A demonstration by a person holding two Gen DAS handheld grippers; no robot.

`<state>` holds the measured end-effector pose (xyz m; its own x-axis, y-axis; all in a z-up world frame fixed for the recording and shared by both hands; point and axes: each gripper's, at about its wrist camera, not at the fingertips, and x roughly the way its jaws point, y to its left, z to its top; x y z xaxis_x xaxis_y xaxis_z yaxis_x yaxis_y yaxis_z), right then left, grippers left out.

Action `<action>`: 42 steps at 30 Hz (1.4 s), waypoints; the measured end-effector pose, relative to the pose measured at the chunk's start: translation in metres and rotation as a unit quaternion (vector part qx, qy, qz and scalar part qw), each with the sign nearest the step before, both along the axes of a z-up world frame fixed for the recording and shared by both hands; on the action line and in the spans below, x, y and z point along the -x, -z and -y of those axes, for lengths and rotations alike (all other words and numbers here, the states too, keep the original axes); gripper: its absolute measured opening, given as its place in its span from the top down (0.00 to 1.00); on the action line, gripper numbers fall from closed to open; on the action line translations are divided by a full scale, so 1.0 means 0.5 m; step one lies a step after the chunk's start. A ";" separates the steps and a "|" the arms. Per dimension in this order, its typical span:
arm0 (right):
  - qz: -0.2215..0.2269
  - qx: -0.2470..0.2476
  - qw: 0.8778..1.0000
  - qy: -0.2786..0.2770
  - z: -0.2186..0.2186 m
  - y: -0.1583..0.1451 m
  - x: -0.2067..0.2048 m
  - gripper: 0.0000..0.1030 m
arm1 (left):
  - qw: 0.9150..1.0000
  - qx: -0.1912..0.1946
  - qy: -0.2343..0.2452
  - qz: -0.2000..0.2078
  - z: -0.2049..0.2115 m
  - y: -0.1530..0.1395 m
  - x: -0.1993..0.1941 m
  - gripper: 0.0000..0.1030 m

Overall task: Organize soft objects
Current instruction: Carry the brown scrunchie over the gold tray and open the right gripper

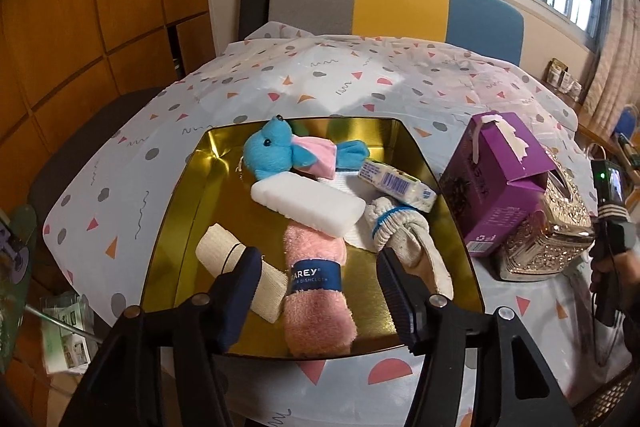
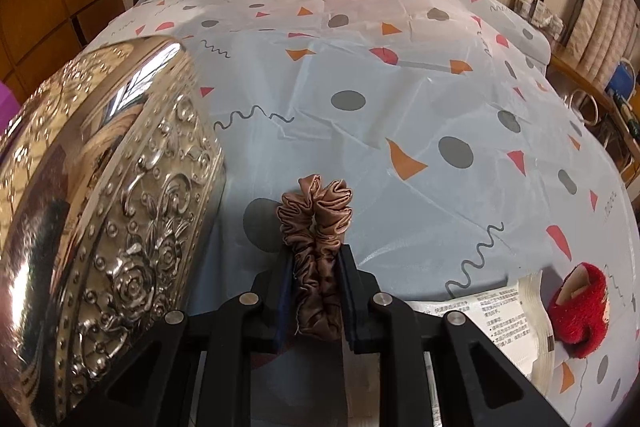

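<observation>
A patterned tablecloth (image 2: 400, 107) covers the table. The right gripper (image 2: 314, 287) is clamped on a brown scrunchie (image 2: 316, 247) beside the silver box (image 2: 100, 207). The left gripper (image 1: 316, 291) hangs open over the gold tray (image 1: 176, 227), with the pink cloth (image 1: 316, 291) lying loose between its jaws.

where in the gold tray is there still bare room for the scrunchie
Bare floor runs along the gold tray's left side, between its wall and the blue plush toy, down to the beige roll. The middle and right are crowded: sponge, pink cloth, sock.
</observation>
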<state>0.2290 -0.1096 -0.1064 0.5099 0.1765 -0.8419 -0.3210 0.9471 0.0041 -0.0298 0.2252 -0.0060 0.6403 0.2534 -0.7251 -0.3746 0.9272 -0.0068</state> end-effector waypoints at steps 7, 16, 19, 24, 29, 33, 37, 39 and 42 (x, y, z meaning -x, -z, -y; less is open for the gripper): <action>-0.011 -0.032 0.999 0.022 0.016 -0.012 -0.008 0.82 | 1.000 0.001 -0.001 -0.004 -0.001 0.009 0.006 0.27; 0.004 -0.087 0.995 0.044 0.028 -0.073 -0.003 0.82 | 1.000 -0.004 0.002 -0.006 0.000 0.022 0.017 0.22; 0.026 -0.101 0.994 0.042 0.021 -0.120 0.001 0.82 | 1.000 0.000 0.003 -0.004 -0.002 0.022 0.021 0.21; 0.052 -0.116 0.991 0.034 0.014 -0.186 0.010 0.82 | 1.000 0.002 0.001 0.001 -0.008 0.022 0.028 0.18; 0.078 -0.134 0.988 0.025 0.012 -0.254 0.033 0.82 | 1.000 0.009 -0.001 0.002 -0.014 0.026 0.035 0.17; 0.098 -0.158 0.983 0.008 0.006 -0.310 0.056 0.82 | 1.000 0.016 -0.004 0.003 -0.020 0.031 0.041 0.17; 0.108 -0.181 0.978 -0.007 0.003 -0.350 0.081 0.82 | 1.000 0.020 -0.010 0.008 -0.029 0.031 0.047 0.17; 0.110 -0.195 0.975 -0.015 0.002 -0.366 0.094 0.82 | 1.000 0.022 -0.014 0.008 -0.034 0.032 0.048 0.17; 0.109 -0.220 0.969 -0.029 0.000 -0.388 0.116 0.82 | 0.999 0.024 -0.019 0.010 -0.042 0.032 0.052 0.16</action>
